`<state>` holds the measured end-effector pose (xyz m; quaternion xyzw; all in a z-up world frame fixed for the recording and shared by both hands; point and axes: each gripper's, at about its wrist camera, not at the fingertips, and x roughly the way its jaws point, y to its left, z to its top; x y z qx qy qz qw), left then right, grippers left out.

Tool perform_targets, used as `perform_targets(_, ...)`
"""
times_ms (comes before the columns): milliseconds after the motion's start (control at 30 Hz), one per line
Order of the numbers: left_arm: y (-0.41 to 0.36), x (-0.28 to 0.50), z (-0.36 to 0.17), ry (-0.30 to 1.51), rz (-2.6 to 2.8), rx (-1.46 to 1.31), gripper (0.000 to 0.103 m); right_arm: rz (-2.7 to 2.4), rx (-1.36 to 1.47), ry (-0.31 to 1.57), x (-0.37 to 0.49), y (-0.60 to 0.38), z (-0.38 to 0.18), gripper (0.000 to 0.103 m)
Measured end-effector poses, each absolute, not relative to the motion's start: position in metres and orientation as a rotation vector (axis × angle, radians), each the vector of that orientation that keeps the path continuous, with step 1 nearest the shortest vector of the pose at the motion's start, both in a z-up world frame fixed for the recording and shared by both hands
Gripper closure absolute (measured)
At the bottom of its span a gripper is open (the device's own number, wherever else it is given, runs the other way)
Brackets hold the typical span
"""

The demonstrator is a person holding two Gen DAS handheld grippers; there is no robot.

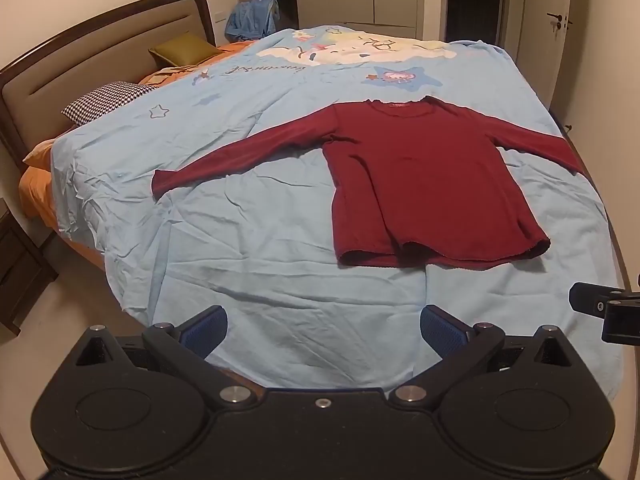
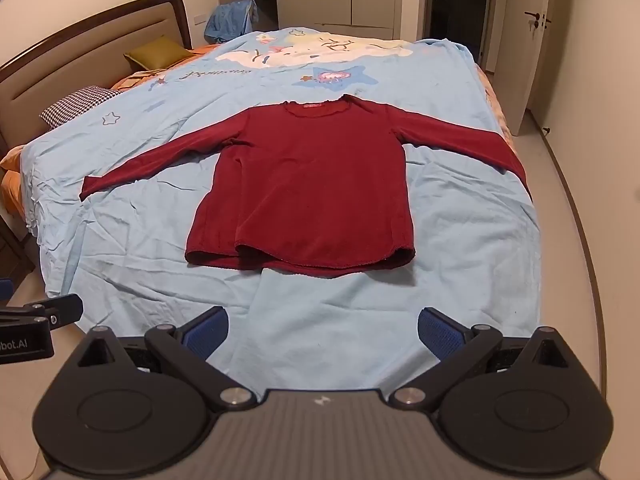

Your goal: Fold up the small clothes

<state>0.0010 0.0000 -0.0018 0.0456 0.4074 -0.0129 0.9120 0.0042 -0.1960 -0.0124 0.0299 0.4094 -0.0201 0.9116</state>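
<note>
1. Nearest the lens, the left gripper (image 1: 324, 330) has its jaws spread wide with nothing between them; its blue pads (image 1: 208, 330) hang above bare sheet at the near edge of the bed.
2. Likewise the right gripper (image 2: 323, 331) stands fully spread and holds nothing, its blue pads (image 2: 440, 334) over the same near stretch of sheet. Both grippers tilt downward toward the bed.
3. Each gripper shows at the side of the other's view, so they sit side by side and apart.
4. Beyond the jaws, a dark red long-sleeved shirt (image 2: 312, 184) lies flat on the light blue sheet (image 2: 340, 340), hem toward the grippers, neckline away, well clear of both.
5. Its two sleeves are stretched out to either side; in the right wrist view the right-hand sleeve (image 2: 472, 144) reaches the bed's edge and drops over it.
6. Farther back the sheet carries a cartoon print (image 1: 360, 54).
7. At the far left, by the headboard (image 1: 100, 44), lie a houndstooth pillow (image 1: 104, 100) and an olive cushion (image 1: 184, 48).
8. A blue garment (image 1: 252, 18) is heaped behind the bed, and a door (image 1: 544, 32) stands at the right.
</note>
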Motion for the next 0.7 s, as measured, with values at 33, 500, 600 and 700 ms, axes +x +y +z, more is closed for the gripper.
perform_targets(33, -0.0002, 0.0009, -0.0018, 0.840, -0.027, 0.094, 0.001, -0.042, 0.060, 0.844, 0.0046, -0.1952, -0.0122, 0.000)
perform_targets(500, -0.0079, 0.0013, -0.0039, 0.848, -0.031, 0.097, 0.000, -0.057, 0.070, 0.862, 0.0054, -0.2034, -0.0141, 0.000)
perform_targets(600, -0.0091, 0.0038, -0.0046, 0.853, -0.033, 0.098, 0.000, -0.060, 0.070, 0.863, 0.0065, -0.2042, -0.0137, 0.000)
perform_targets(700, -0.0089, 0.0051, -0.0045, 0.857, -0.035, 0.098, 0.000, -0.075, 0.063, 0.875, 0.0081, -0.2042, -0.0142, 0.000)
